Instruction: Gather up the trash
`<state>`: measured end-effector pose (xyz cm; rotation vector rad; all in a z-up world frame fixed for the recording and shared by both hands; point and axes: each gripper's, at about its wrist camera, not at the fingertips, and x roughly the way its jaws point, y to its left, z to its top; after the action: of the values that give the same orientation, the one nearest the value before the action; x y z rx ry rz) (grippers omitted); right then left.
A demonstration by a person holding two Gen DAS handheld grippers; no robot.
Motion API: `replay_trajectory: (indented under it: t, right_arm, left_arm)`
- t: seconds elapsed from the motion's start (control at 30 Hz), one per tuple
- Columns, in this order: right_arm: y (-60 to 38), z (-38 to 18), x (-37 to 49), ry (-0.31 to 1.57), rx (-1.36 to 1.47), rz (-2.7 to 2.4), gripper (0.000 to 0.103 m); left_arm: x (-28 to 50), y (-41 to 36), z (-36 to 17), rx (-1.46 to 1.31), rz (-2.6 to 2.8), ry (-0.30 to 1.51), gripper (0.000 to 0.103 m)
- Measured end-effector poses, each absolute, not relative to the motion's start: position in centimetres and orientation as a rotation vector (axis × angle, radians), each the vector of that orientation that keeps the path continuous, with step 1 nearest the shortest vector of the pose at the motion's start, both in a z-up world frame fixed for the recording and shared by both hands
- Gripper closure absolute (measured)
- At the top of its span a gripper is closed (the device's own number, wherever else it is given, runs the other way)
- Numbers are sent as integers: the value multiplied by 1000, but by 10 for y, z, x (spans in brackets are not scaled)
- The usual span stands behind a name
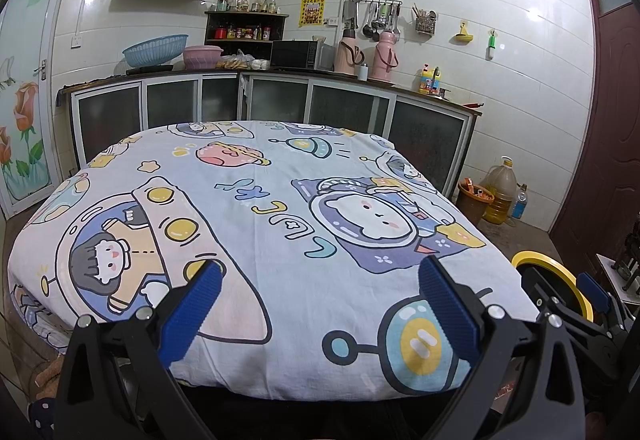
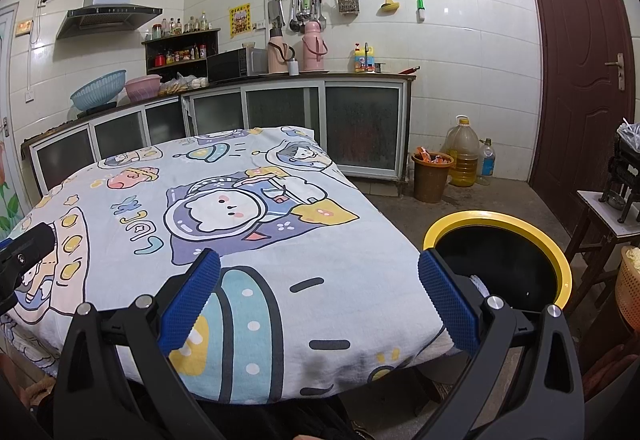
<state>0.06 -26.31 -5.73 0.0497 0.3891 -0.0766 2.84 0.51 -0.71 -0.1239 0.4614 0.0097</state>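
A table under a cartoon space-print cloth (image 1: 280,207) fills both views; it shows in the right wrist view (image 2: 248,224) too. I see no loose trash on the cloth. My left gripper (image 1: 320,280) is open and empty over the near edge of the table. My right gripper (image 2: 320,280) is open and empty over the table's near right corner. A black bin with a yellow rim (image 2: 500,260) stands on the floor right of the table, just beyond my right finger; something white shows inside it. The bin's rim also shows in the left wrist view (image 1: 552,272), partly behind the right gripper (image 1: 592,300).
A brown bucket (image 2: 432,175) holding orange wrappers, a big oil jug (image 2: 464,151) and a small bottle (image 2: 486,157) stand by the cabinets. Kitchen counter (image 2: 240,83) runs behind the table. A small stand with a metal machine (image 2: 616,207) and an orange basket (image 2: 630,288) sit at right.
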Motion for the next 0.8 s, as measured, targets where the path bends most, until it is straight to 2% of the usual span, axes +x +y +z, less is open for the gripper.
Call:
replay_trajectory:
  t: [0.8]
  right_arm:
    - [-262,-60,1,395,51,-76,8]
  left_arm:
    - [28,5,-8,-123,10,462,8]
